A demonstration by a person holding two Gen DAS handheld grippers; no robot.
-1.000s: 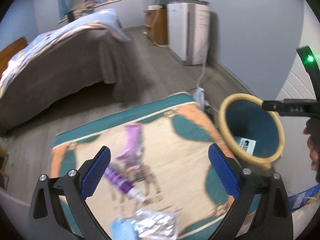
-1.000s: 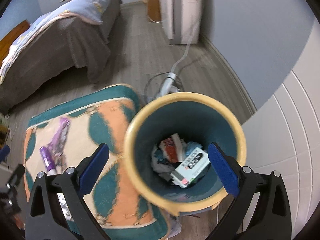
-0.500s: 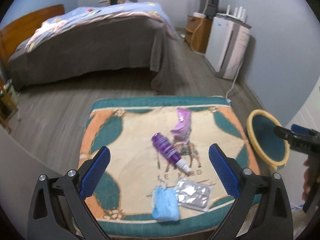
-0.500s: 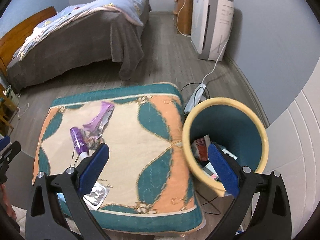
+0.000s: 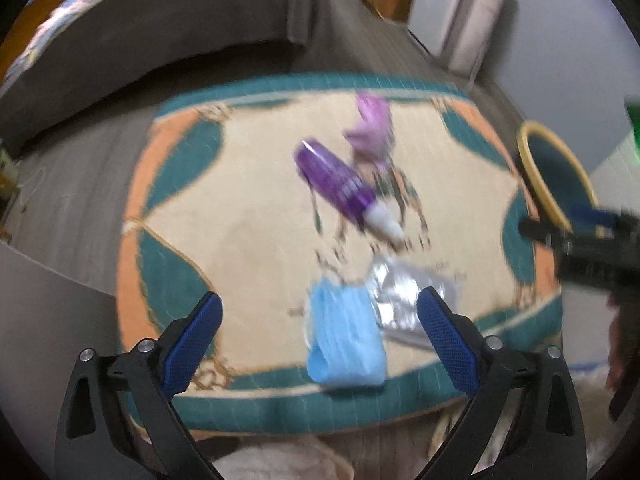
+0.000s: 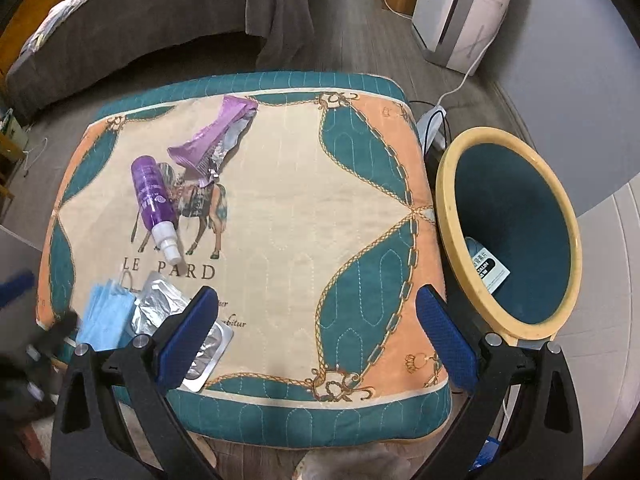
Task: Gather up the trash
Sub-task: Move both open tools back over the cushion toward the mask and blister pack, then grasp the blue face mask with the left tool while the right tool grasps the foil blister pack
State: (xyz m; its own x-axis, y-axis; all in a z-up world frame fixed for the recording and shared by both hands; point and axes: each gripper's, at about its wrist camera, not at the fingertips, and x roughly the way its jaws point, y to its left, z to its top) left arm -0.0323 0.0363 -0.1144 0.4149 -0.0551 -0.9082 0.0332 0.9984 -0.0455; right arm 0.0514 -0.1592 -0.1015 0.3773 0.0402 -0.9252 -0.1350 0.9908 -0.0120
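Note:
On the patterned cushion point(image 6: 280, 208) lie a purple spray bottle point(image 6: 154, 200), a purple wrapper point(image 6: 218, 132), a blue face mask point(image 6: 106, 312) and a silver blister pack point(image 6: 168, 308). In the left wrist view the mask point(image 5: 346, 344) lies between the fingers of my open, empty left gripper point(image 5: 320, 344), with the blister pack point(image 5: 408, 300) and bottle point(image 5: 340, 184) beyond. My right gripper point(image 6: 316, 338) is open and empty over the cushion's front right part. The yellow-rimmed teal bin point(image 6: 508, 232) stands right of the cushion and holds a box.
A bed point(image 6: 140, 24) with a grey cover stands behind the cushion. A white appliance point(image 6: 464, 12) stands at the back right by the wall, with a cable and power strip point(image 6: 432, 120) on the wood floor beside the bin.
The left gripper has dropped closer to the mask at the cushion's front edge. The right gripper has swung left from the bin to over the cushion.

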